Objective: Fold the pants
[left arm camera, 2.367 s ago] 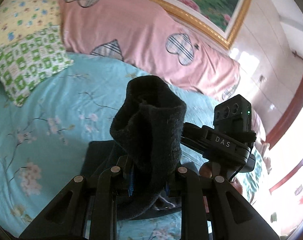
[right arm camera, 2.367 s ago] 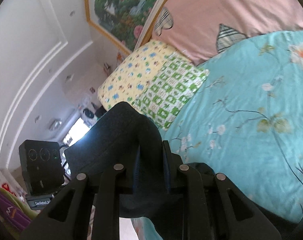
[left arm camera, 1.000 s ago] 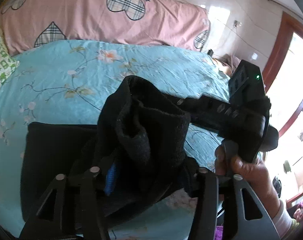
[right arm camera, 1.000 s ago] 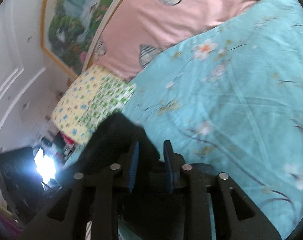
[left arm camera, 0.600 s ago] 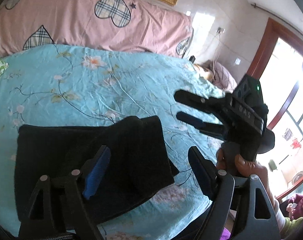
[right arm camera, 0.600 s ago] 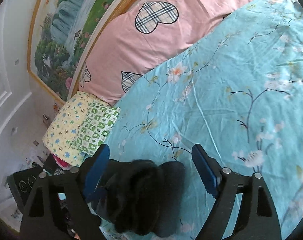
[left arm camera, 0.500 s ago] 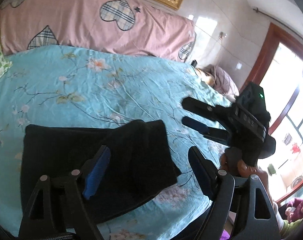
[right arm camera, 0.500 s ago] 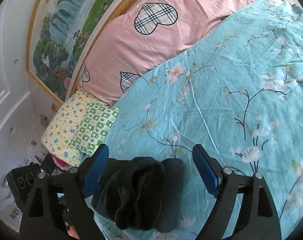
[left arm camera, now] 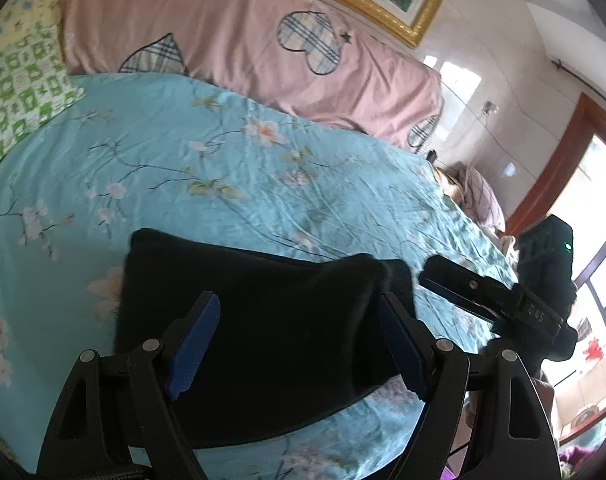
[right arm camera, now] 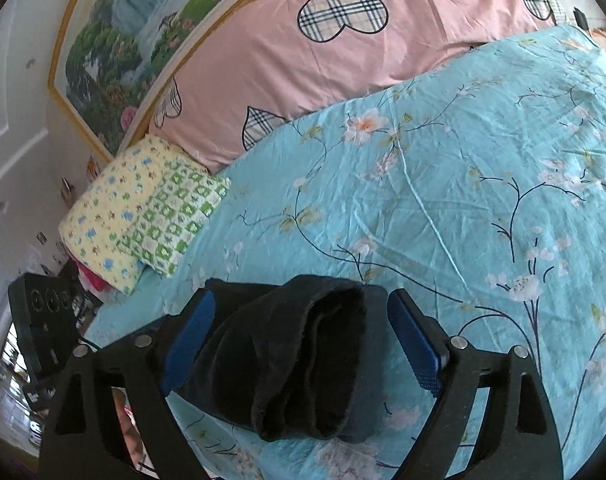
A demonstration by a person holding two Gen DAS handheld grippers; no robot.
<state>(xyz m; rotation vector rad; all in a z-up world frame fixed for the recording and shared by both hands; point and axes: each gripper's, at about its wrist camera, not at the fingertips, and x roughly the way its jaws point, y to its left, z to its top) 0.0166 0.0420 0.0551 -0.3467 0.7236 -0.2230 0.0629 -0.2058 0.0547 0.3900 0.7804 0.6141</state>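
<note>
the left gripper (left arm camera: 299,344) stood wide and empty. the right gripper (right arm camera: 303,342) was opening, pads clear. both framed the folded black pants (left arm camera: 255,320), released flat on the floral bedsheet (left arm camera: 223,168), apparently to let the fold settle.

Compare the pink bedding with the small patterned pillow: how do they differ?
The pink bedding is long, spanning the head of the bed; the patterned pillow is small and sits at one corner. The pink bedding is plain with plaid heart patches; the patterned pillow is busy, half yellow floral print, half green-and-white checks. Both lie at the head end of the teal floral sheet, beyond the folded black pants.
</note>
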